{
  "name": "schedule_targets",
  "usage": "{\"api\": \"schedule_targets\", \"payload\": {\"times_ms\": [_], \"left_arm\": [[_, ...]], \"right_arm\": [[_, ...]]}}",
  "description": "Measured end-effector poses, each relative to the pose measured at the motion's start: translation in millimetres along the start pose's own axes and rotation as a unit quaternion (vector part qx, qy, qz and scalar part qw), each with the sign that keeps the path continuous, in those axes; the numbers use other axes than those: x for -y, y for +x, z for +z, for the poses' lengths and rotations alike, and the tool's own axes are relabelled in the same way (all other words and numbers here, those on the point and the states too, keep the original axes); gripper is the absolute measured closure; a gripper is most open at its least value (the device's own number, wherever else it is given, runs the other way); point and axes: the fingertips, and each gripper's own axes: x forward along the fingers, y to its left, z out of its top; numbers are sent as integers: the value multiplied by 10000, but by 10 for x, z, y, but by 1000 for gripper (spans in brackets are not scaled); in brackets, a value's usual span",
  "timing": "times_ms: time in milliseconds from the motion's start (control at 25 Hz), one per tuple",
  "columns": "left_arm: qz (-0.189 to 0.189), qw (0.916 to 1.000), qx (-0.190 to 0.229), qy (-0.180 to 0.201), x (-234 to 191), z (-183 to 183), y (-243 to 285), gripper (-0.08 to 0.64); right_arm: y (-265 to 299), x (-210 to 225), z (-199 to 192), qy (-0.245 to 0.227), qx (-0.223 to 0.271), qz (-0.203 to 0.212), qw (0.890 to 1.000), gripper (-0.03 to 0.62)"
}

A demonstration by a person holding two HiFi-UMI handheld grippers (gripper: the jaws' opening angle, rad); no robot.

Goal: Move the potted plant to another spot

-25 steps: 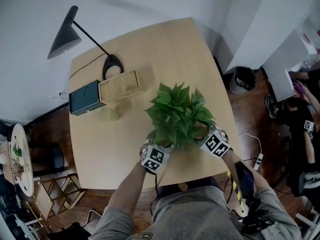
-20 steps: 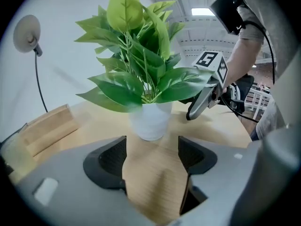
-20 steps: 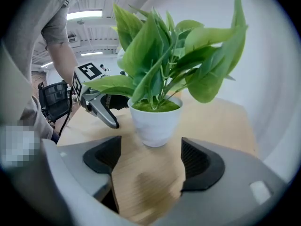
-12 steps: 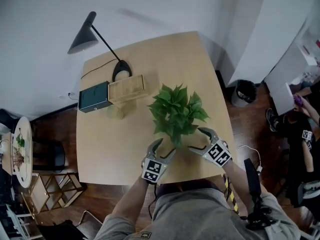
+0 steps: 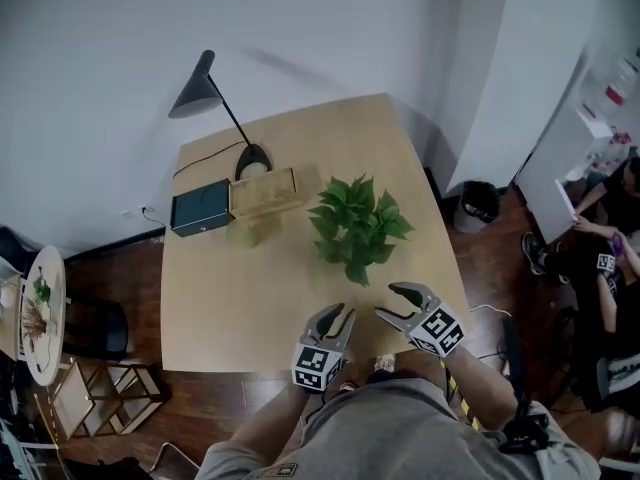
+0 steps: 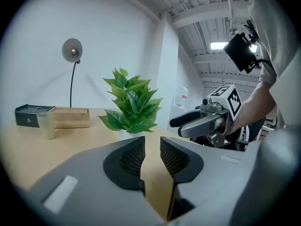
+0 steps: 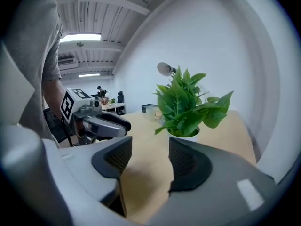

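Now potted plant [image 5: 355, 226] stands toward desk's [image 5: 220, 298] right edge. Left gripper [image 5: 340, 315] just closing to narrow gap, right gripper [image 5: 390, 302] closing halfway; both empty, above front edge.

The right gripper [image 7: 149, 145], its jaws just closing partway, holds nothing. The potted plant [image 7: 186, 105] stands ahead, slightly right, on the wooden table [image 7: 237, 126]. The left gripper [image 7: 120, 125] hovers at left.

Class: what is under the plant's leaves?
A white pot standing on the wooden table, seen from the right gripper view. From above, the leaves cover it; its soil is hidden.
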Motion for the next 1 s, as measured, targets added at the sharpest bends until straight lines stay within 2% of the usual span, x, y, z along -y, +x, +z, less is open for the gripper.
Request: {"api": "schedule_targets", "payload": {"times_ms": [200,360,480,760,1000], "left_arm": [[-102,9995,234,-162,155,82,-323,541],[-169,9990,352,-197,260,91,-602,558],[-266,9987,385,-189,375,48,-776,558],[-483,9982,318,-154,682,-103,-1046,558],[-466,9986,237,-62,838,-145,-1134,558]], "right_arm": [[-173,-435,142,-16,269,-4,9996,426],[-262,-770,176,-24,367,-33,9993,475],[-356,-977,197,48,486,-128,9987,585],[-541,-1331,128,23,373,-294,9989,586],[-625,-1488,70,-22,258,-121,9996,586]]}}
